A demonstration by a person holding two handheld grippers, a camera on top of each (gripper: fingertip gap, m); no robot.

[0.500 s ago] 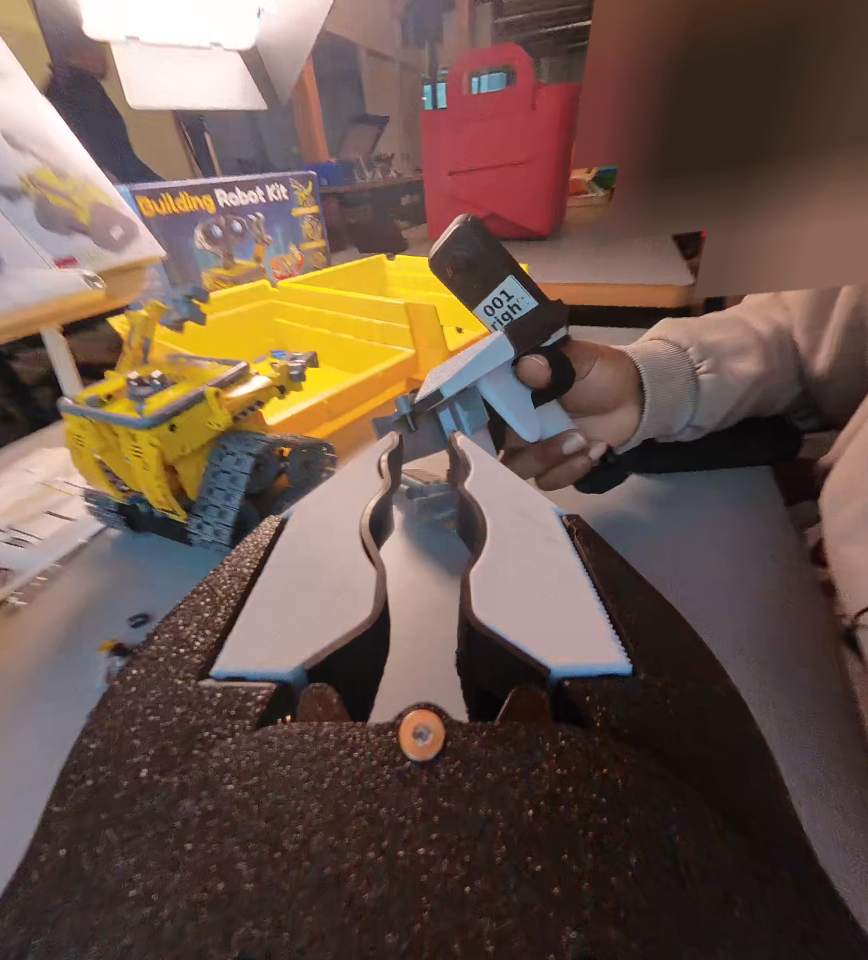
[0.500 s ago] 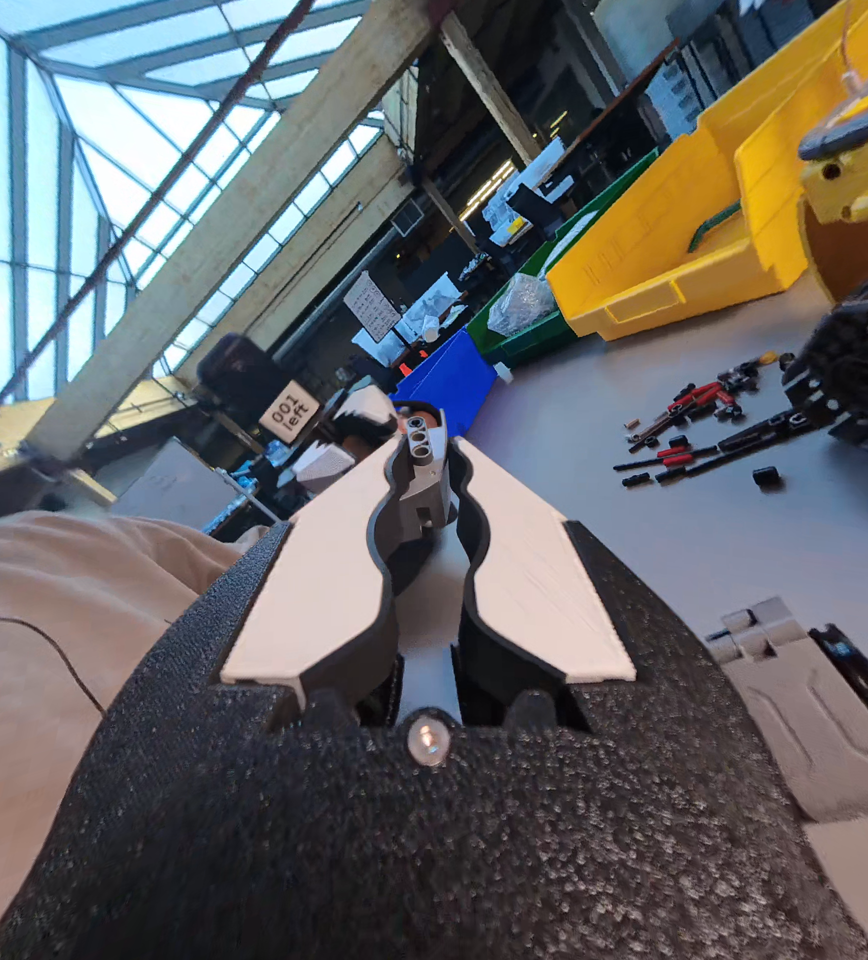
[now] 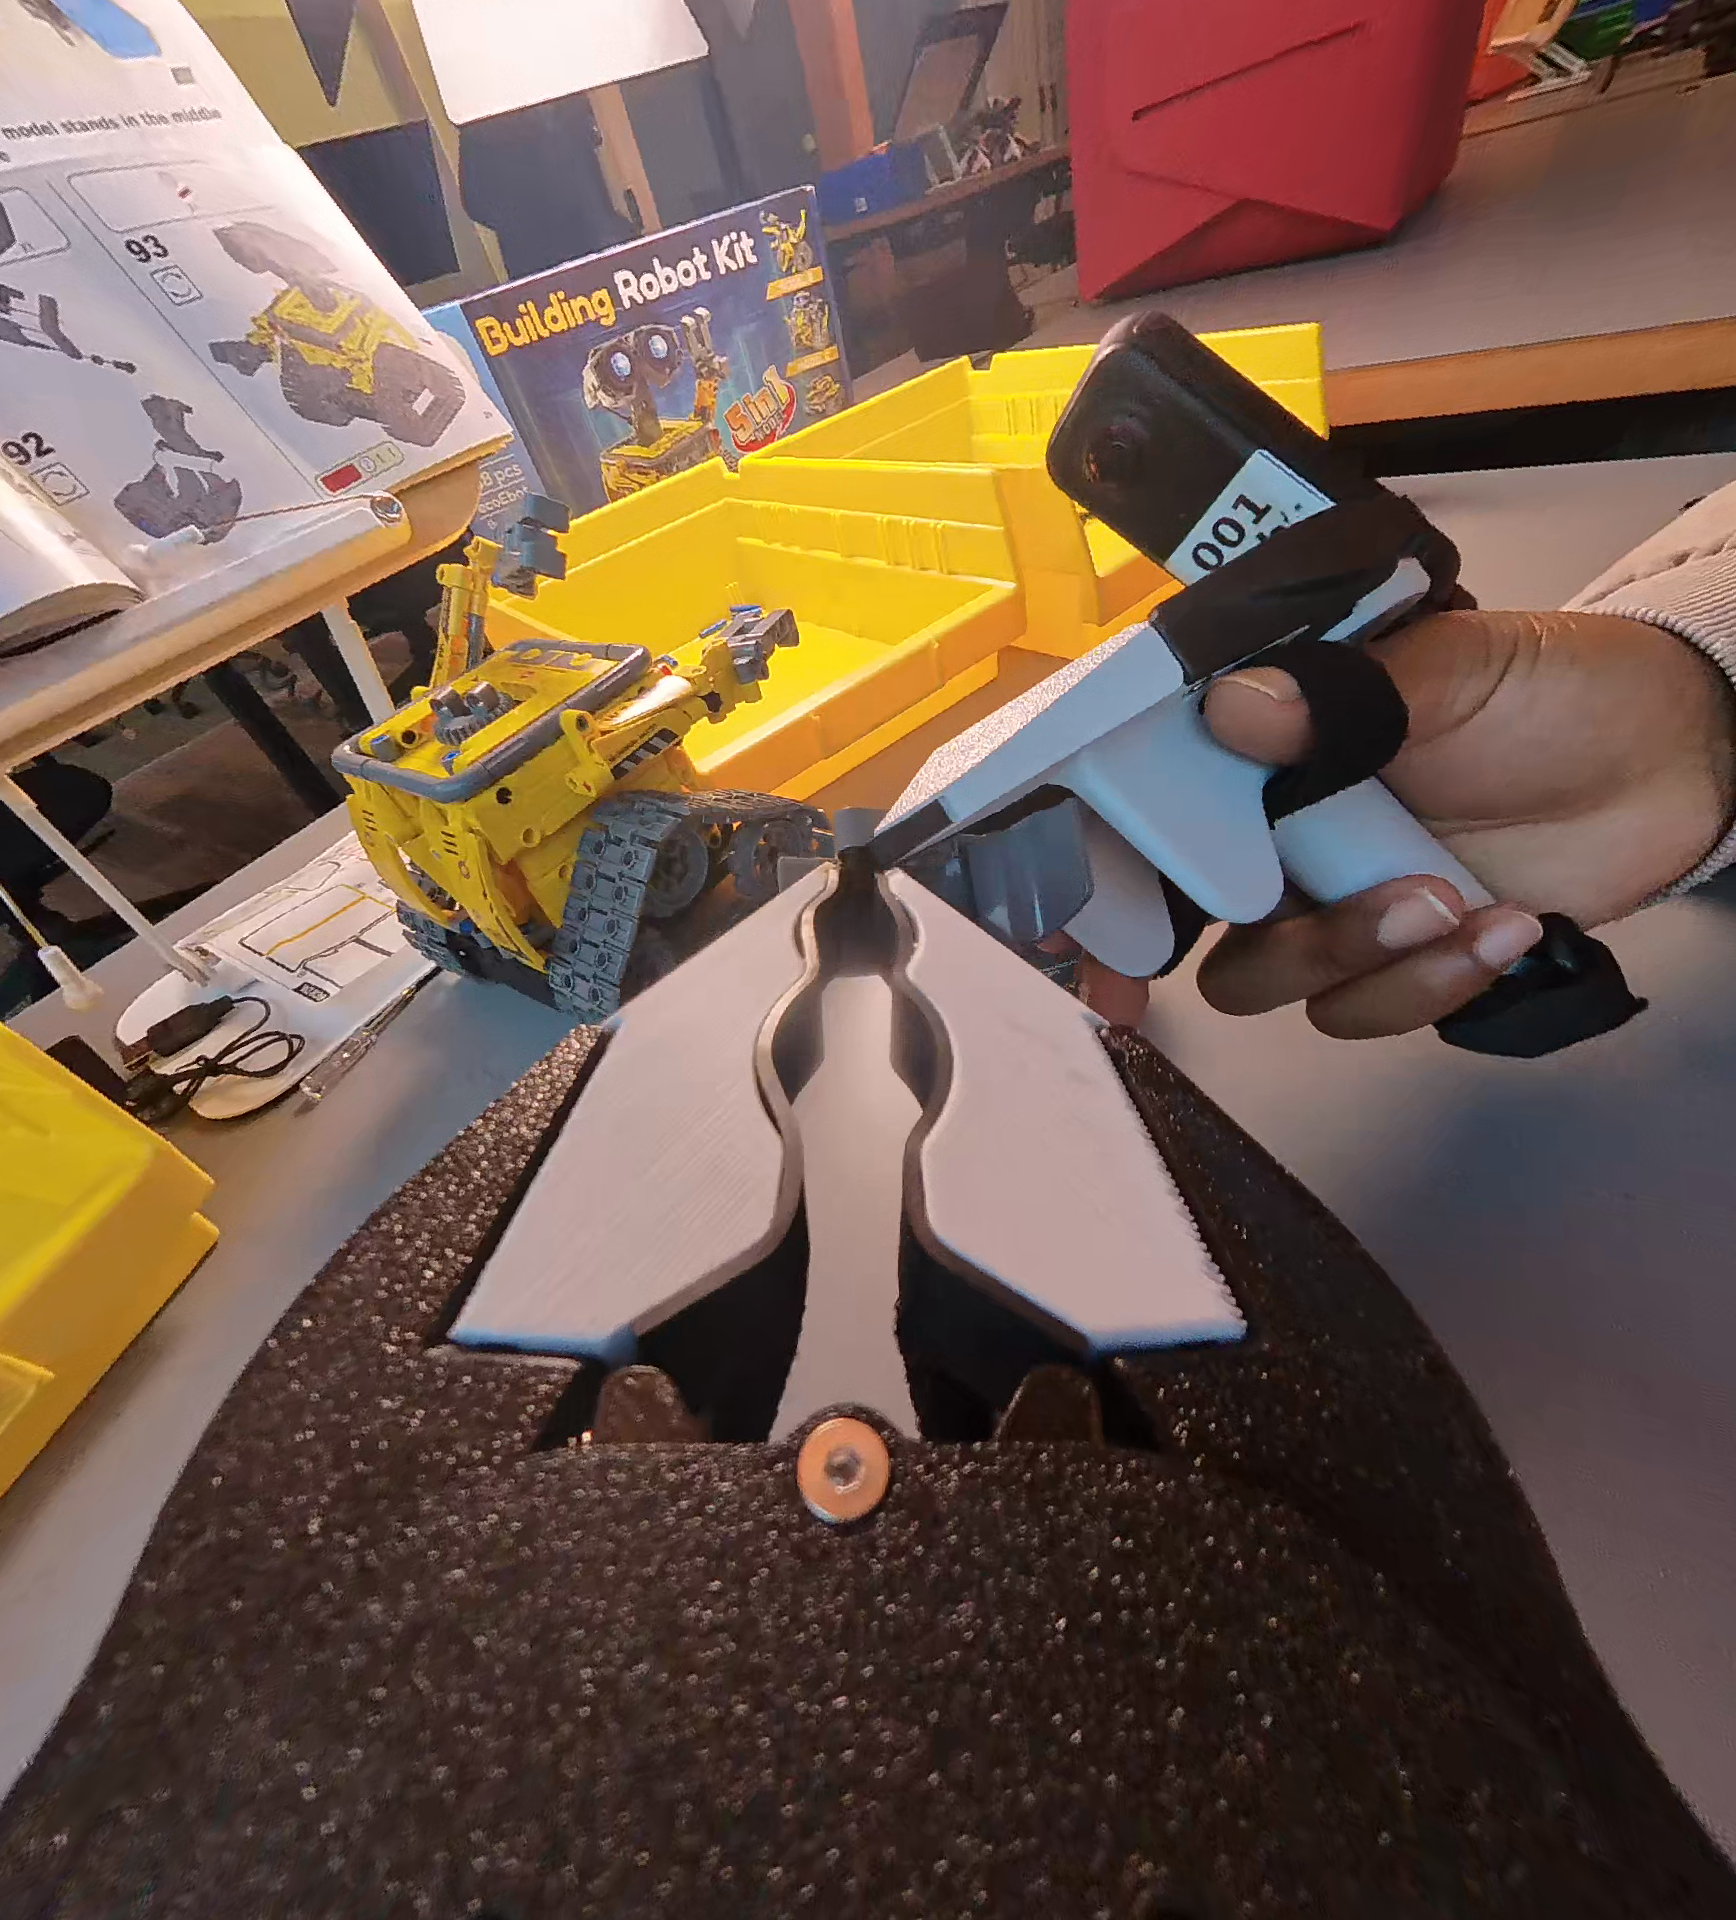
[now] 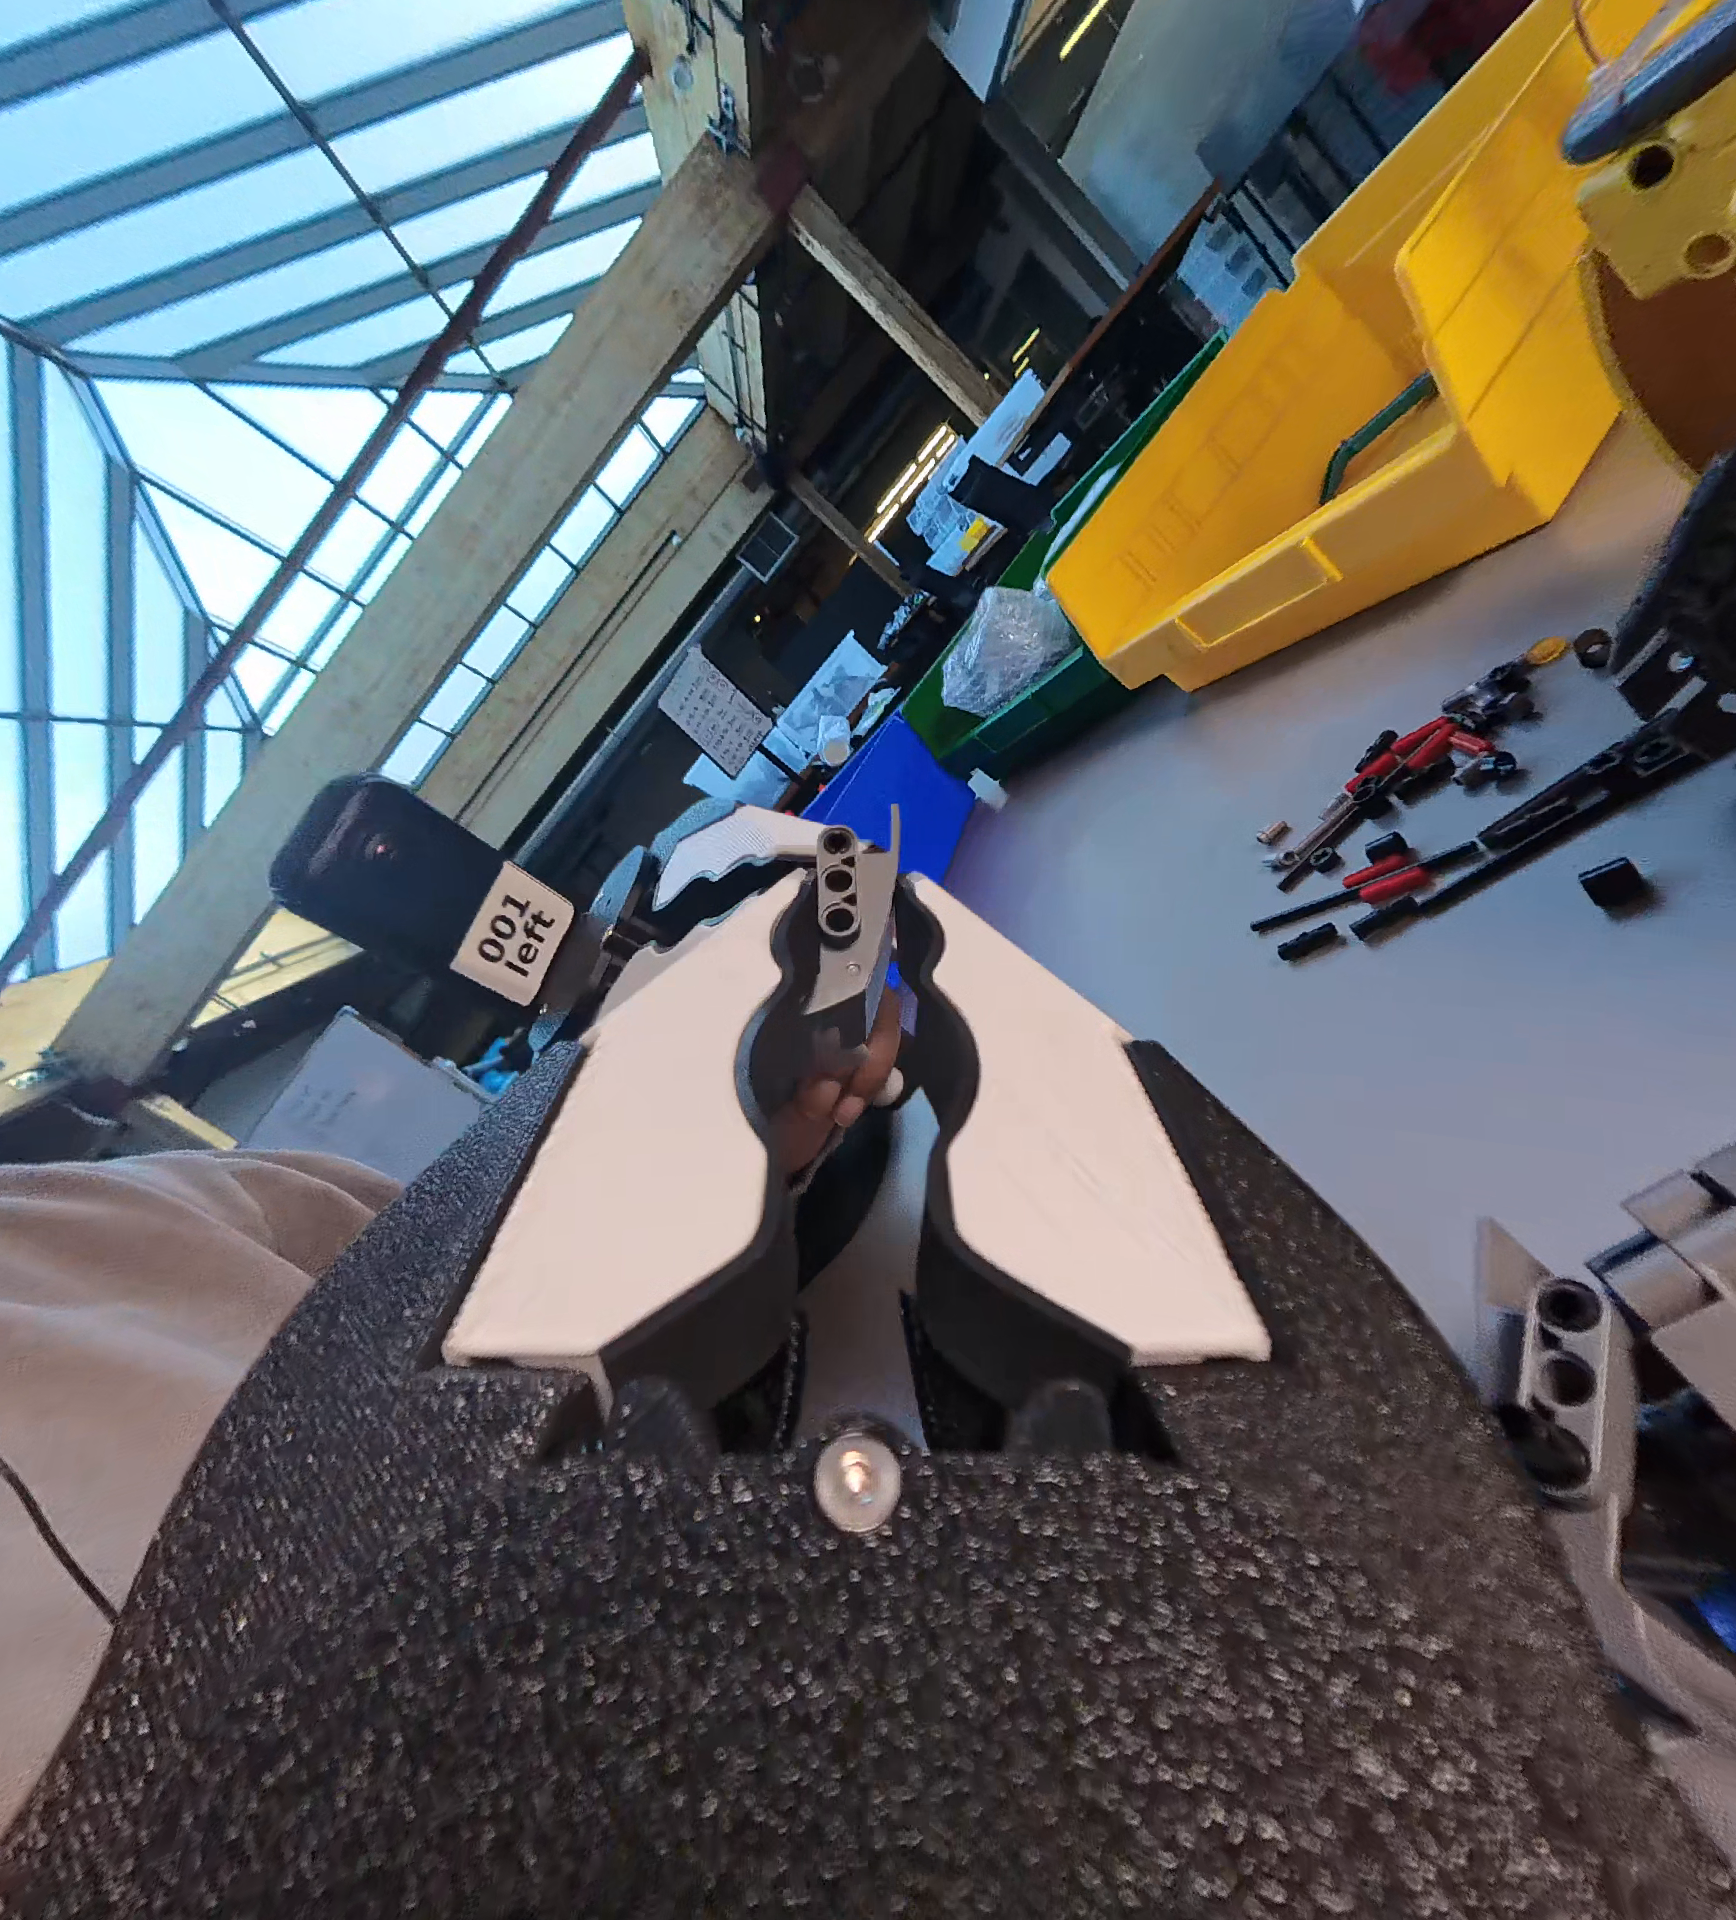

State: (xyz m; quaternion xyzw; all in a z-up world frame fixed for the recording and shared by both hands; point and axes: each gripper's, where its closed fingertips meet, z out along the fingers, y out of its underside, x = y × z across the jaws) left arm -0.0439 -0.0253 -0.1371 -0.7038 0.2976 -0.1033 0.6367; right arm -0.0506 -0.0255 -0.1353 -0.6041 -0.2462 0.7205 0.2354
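Observation:
My right gripper [image 4: 848, 899] is shut on a grey beam [image 4: 836, 883] with three holes, whose end sticks out past the fingertips. In the left wrist view the right gripper [image 3: 895, 831] comes in from the right, held by a hand [image 3: 1529, 790], with the grey beam [image 3: 1020, 873] between its fingers. My left gripper [image 3: 856, 871] has its tips closed on the beam's protruding end, above the table. The left gripper [image 4: 739, 842] also shows just behind the beam in the right wrist view. A yellow tracked robot model [image 3: 531, 790] stands just behind and left of both tips.
Yellow bins [image 3: 843, 623] sit behind the model, another yellow bin [image 3: 12, 1247] at near left. An open instruction booklet [image 3: 116, 312], a kit box [image 3: 656, 343] and a cable [image 3: 199, 1049] are at left. Loose red and black parts [image 4: 1415, 790] and a grey assembly [image 4: 1674, 1351] lie on the table. The grippers are tip to tip, or close to it. The yellow tracked robot model [image 3: 531, 790] is about equally far from each gripper, around 15 cm.
My left gripper's fingers have closed from a clear gap to nearly touching at the beam's end. Both grippers have come closer together, and the left view now tilts lower.

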